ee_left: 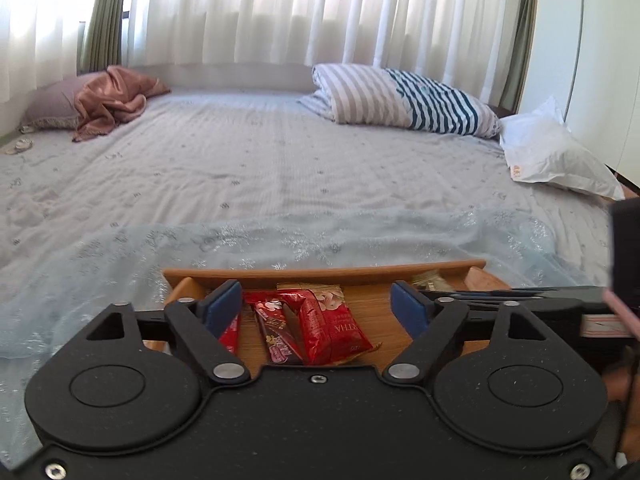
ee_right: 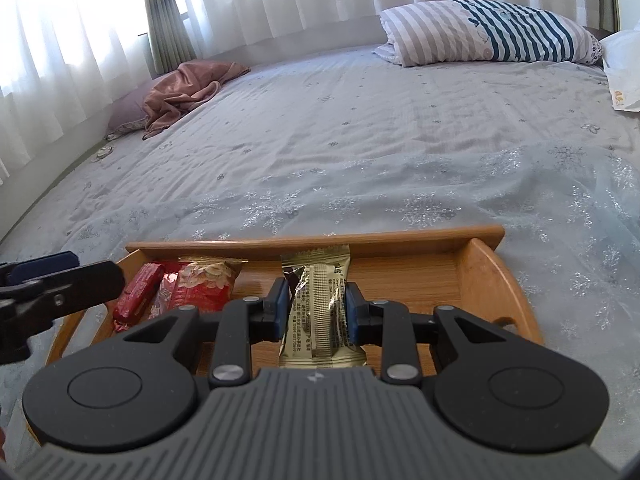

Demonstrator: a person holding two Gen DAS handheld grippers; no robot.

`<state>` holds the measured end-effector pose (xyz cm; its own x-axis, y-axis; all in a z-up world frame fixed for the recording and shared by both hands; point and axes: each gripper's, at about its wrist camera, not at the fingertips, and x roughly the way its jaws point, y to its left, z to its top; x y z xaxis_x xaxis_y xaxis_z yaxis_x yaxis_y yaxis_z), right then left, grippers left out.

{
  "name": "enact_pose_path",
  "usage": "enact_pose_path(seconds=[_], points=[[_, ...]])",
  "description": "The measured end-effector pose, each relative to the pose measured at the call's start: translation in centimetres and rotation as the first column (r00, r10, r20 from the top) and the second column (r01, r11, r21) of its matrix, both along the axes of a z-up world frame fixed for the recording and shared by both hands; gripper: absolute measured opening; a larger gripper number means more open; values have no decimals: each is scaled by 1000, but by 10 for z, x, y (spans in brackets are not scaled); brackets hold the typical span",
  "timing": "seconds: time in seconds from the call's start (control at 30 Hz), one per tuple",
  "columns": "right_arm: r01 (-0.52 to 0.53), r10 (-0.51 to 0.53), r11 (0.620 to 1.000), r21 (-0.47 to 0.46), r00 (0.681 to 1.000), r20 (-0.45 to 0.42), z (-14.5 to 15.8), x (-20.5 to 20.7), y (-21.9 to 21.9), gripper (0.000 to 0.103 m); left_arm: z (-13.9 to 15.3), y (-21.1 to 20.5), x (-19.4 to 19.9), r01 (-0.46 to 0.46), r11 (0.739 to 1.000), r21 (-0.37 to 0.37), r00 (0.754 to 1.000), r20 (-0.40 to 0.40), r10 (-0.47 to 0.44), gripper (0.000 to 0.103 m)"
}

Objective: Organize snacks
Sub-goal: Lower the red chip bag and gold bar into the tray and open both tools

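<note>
Jaws, left gripper (ee_left: 318,306): wide apart, holding nothing, above red snack packets (ee_left: 316,330).
Jaws, right gripper (ee_right: 316,312): closed on gold snack packet (ee_right: 320,308).
Wooden tray (ee_right: 496,280): on the bed (ee_right: 360,120), carrying red packets at its left.

Wooden tray (ee_right: 492,280) on bed (ee_right: 360,120)

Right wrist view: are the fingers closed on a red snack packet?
No, the right gripper grips a gold packet over the wooden tray; the red packets lie free at the tray's left.
</note>
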<state>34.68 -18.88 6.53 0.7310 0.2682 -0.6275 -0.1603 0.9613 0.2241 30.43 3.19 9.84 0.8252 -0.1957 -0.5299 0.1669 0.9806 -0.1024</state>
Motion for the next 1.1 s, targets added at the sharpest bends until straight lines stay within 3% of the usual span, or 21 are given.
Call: enact_pose_path(seconds=[0.17, 0.37, 0.57, 1.1], points=[[-22, 22, 1000, -9, 1000, -18, -4, 10, 25, 34, 13, 12, -32, -36, 998, 48, 998, 59, 34, 96], [-26, 24, 998, -54, 999, -33, -11, 26, 44, 34, 18, 25, -54, -39, 998, 40, 997, 64, 36, 98], [-18, 15, 997, -70, 999, -44, -15, 34, 50, 36, 11, 21, -61, -18, 997, 70, 999, 44, 15, 98], [-21, 17, 997, -76, 999, -52, -12, 36, 53, 43, 5, 25, -58, -22, 999, 38, 1000, 18, 22, 99]])
